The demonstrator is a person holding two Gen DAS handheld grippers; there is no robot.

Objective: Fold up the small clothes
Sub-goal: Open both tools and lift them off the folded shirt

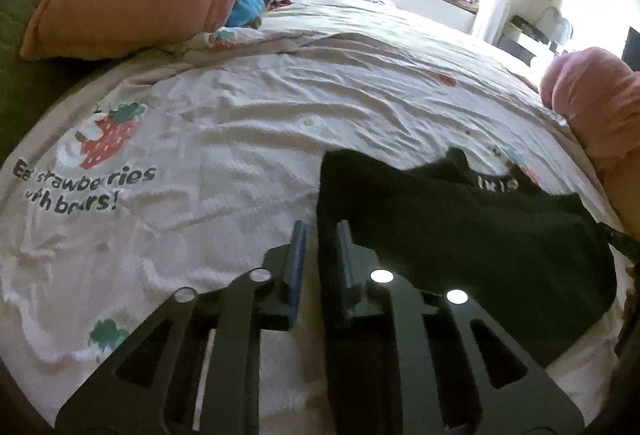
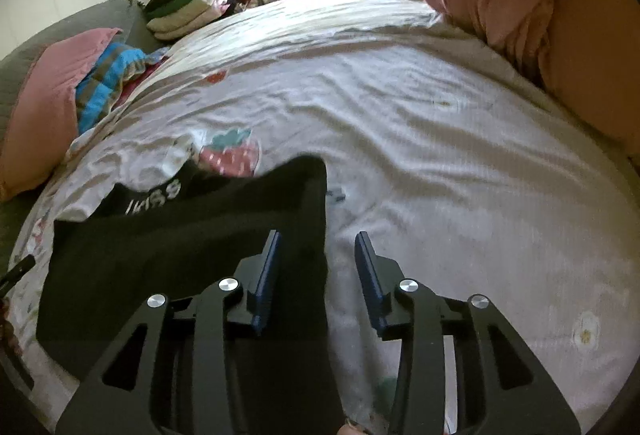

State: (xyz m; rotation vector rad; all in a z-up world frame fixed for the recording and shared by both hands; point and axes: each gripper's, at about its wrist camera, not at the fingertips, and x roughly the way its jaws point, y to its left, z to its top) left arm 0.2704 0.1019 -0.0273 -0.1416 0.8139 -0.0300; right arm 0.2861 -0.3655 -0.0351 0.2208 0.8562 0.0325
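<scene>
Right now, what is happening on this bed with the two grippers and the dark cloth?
A person is folding a small black garment on a bed covered by a white strawberry-print sheet, using a hand-held gripper in each hand. The left gripper stands at one side edge of the garment, its jaws only a little apart. The right gripper is at the opposite edge with its jaws clearly open; the garment's edge lies between them. Neither gripper pinches the cloth, which lies flat on the sheet.
</scene>
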